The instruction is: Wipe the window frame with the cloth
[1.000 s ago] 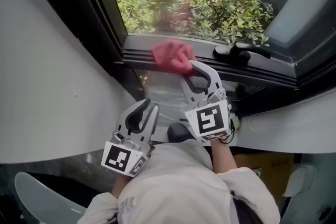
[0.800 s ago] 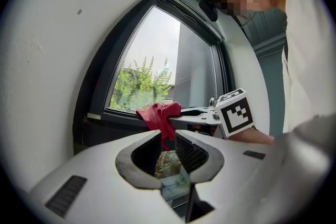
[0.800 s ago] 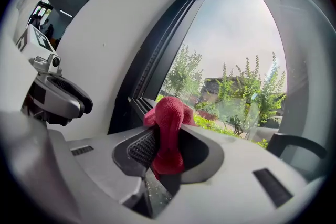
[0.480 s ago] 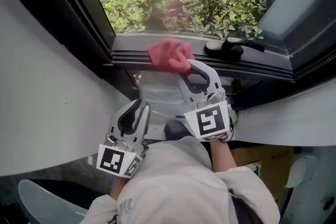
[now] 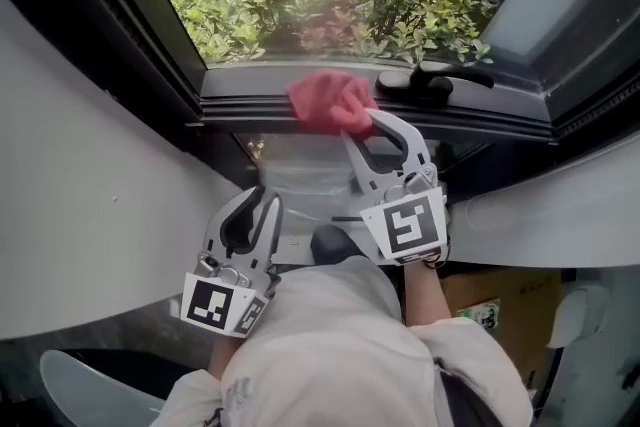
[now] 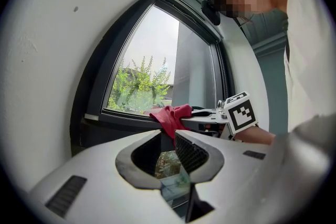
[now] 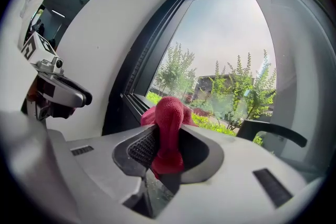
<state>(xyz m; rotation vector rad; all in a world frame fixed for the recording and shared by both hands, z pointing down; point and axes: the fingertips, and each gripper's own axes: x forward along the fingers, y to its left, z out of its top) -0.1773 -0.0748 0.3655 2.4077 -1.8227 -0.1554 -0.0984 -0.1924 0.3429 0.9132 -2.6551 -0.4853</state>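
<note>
Head view puts your right tool [image 5: 362, 122] up at the window frame [image 5: 250, 101], clamped on the red cloth [image 5: 328, 98]. The cloth is bunched into a lump that presses on the lower rail, spreading left along it from the jaw tips, just left of the black window handle [image 5: 430, 80]. In the right gripper view the cloth [image 7: 168, 128] runs lengthwise between the jaws of that tool [image 7: 167, 140], its rounded end poking past the tips toward the glass. Your left tool [image 5: 262, 197] hangs lower, well apart from the frame. In the left gripper view, this tool [image 6: 169, 135] has its jaws at a narrow gap, holding nothing.
</note>
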